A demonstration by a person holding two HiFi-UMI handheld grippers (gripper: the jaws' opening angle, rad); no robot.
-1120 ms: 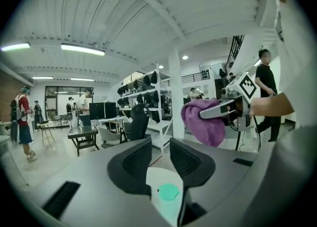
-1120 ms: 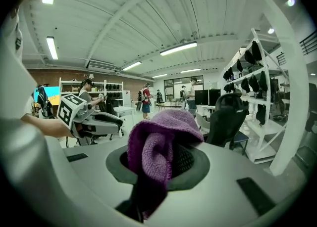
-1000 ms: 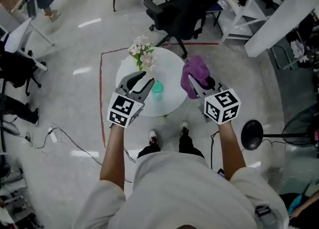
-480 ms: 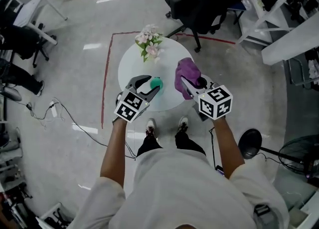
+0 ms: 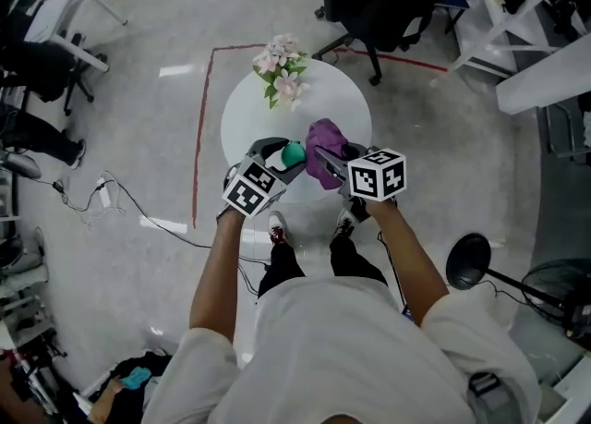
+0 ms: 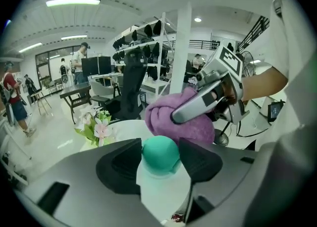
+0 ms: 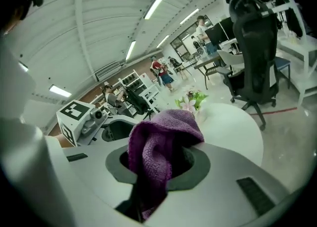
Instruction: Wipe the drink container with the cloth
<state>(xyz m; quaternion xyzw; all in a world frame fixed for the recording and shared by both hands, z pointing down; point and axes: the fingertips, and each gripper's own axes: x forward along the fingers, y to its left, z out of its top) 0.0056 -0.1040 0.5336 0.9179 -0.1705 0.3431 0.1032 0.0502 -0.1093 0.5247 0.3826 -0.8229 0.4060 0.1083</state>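
A drink container with a round green cap (image 5: 294,151) (image 6: 160,154) stands near the front edge of the round white table (image 5: 343,114). My left gripper (image 5: 283,157) (image 6: 159,153) is open. Its jaws have just been opening and now stand on either side of the cap, without a clear press on it. My right gripper (image 5: 326,163) (image 7: 161,159) is shut on a purple cloth (image 5: 323,139) (image 7: 157,142), which bulges out between the jaws. In the left gripper view the cloth (image 6: 184,122) hangs just behind and right of the cap, very close to it.
A vase of pink and white flowers (image 5: 282,71) (image 6: 99,127) stands at the table's far side. A black office chair (image 5: 388,2) is behind the table. Red tape (image 5: 199,136) marks the floor, cables (image 5: 120,200) trail at the left, and a black stand base (image 5: 466,258) sits at the right.
Both grippers have come down towards the table's front edge. The left jaws have widened and now straddle the green cap. The cloth has moved left, close to the cap.
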